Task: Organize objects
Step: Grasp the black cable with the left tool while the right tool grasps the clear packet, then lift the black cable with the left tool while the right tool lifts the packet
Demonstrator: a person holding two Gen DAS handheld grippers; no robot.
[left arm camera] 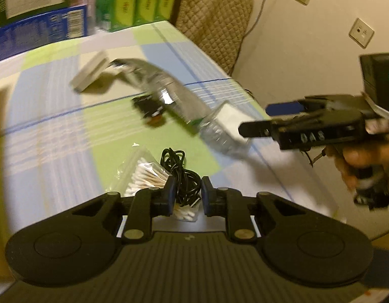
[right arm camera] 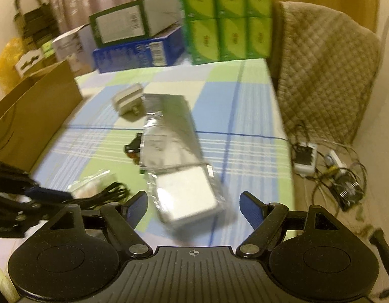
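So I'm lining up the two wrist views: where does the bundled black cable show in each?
Left wrist: the black cable lies low at centre, just ahead of the left tongs, which stand narrowly apart around it.
Right wrist: the black cable sits at lower left, beside the left finger.
Shared landmark: the bag of cotton swabs next to it.

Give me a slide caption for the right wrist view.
Right gripper open above a plastic-wrapped white pad on the checked tablecloth.

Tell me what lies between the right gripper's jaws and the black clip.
In the right wrist view, the silvery foil packet with its white block lies between the open right gripper and the black clip.
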